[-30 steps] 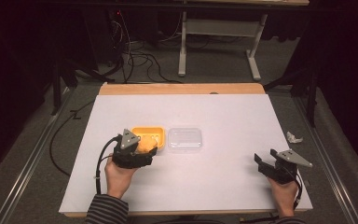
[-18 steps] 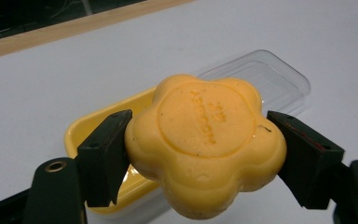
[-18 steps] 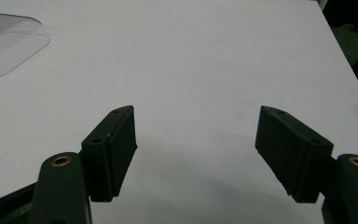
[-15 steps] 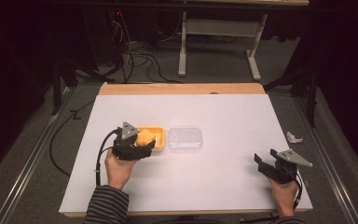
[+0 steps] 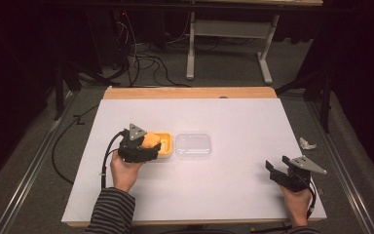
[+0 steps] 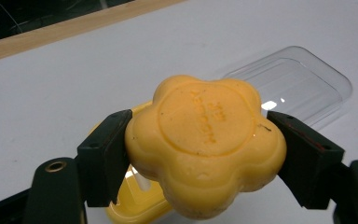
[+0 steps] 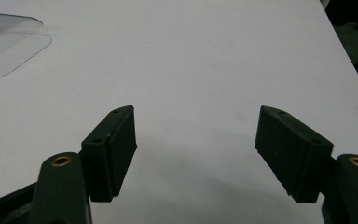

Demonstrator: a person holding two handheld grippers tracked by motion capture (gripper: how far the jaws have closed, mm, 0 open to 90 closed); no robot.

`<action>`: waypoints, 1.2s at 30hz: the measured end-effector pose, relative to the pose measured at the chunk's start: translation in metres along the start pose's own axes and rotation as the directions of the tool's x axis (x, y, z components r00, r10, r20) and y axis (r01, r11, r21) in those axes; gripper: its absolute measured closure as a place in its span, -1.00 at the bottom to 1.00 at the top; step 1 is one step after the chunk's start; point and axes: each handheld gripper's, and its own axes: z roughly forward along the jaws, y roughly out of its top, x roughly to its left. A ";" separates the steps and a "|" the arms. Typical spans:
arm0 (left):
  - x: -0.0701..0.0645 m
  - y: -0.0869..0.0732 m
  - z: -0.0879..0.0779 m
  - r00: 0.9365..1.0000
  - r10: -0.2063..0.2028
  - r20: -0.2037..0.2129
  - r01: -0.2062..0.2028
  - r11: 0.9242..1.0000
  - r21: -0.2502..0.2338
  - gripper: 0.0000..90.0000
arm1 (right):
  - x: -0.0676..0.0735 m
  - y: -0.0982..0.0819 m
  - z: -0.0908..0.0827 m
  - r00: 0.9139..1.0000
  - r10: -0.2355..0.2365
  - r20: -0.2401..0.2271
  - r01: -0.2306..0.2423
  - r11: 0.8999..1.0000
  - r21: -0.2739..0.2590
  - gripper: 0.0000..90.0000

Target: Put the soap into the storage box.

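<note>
Soap [image 6: 205, 144], embossed lettering unreadable, clamped in left gripper [image 6: 200, 154].

High view overlooks table [image 5: 233, 195]; gripper views skim it closely

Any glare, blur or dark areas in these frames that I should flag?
High view: white table evenly lit, surroundings nearly black. Left gripper view: yellow soap sharp, a glare spot on the clear lid, the gripper's near parts soft. Right gripper view: the open right gripper casts a soft shadow; the lid's corner glints.
</note>
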 end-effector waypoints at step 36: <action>0.015 -0.002 0.027 0.997 -0.051 -0.058 0.051 0.999 0.007 -0.42 | 0.002 0.000 0.000 1.000 -0.004 0.010 0.004 1.000 -0.002 -0.34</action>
